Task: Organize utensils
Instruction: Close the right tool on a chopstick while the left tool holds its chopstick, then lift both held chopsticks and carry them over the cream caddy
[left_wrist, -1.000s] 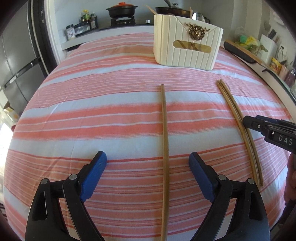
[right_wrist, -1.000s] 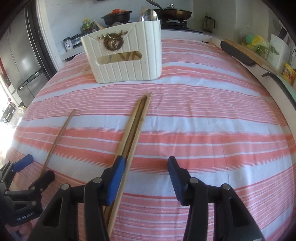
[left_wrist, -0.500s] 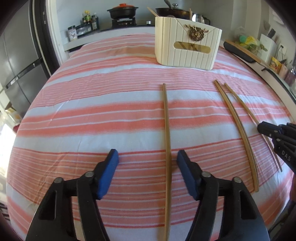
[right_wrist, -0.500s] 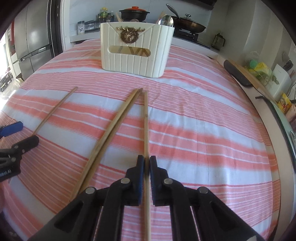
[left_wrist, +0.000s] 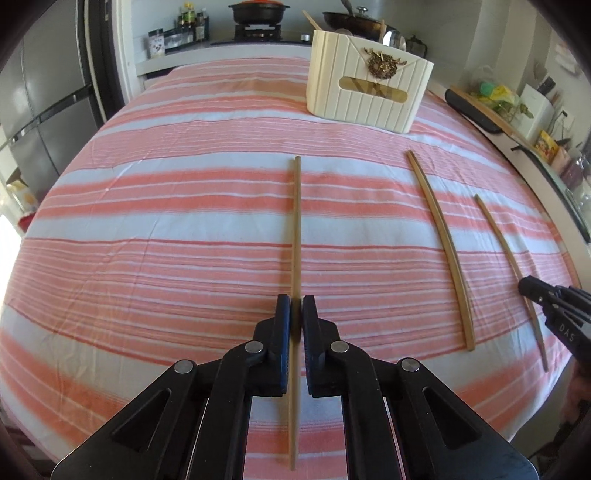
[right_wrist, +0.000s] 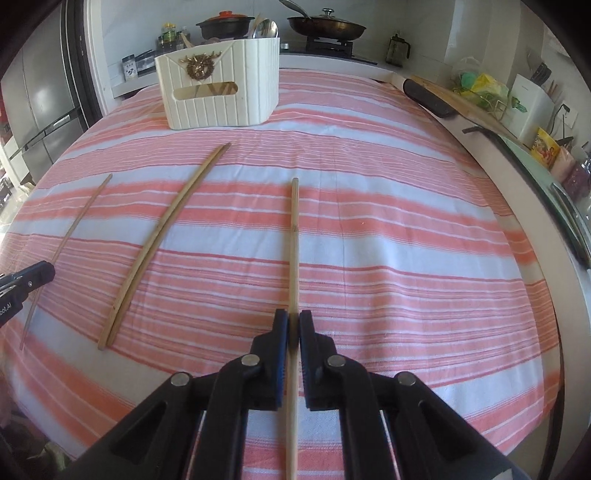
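My left gripper (left_wrist: 296, 314) is shut on a wooden chopstick (left_wrist: 296, 229) that points straight ahead over the striped cloth. My right gripper (right_wrist: 293, 328) is shut on another wooden chopstick (right_wrist: 294, 243), also pointing ahead; it shows at the right in the left wrist view (left_wrist: 506, 254). A third chopstick (left_wrist: 441, 243) lies loose on the cloth between them, seen in the right wrist view (right_wrist: 162, 240) too. A cream utensil caddy (left_wrist: 367, 96) with a gold ornament stands at the far side, also in the right wrist view (right_wrist: 221, 88), holding spoons and sticks.
The table carries a pink and white striped cloth (left_wrist: 166, 221). A stove with pots (right_wrist: 325, 26) is behind the caddy. A counter with a cutting board (right_wrist: 461, 107) and packets runs along the right. A fridge (left_wrist: 40, 110) stands at left.
My left gripper closed on the middle chopstick. My right gripper, shut on its chopstick half a second ago, has drawn it rightward, away from the loose one.
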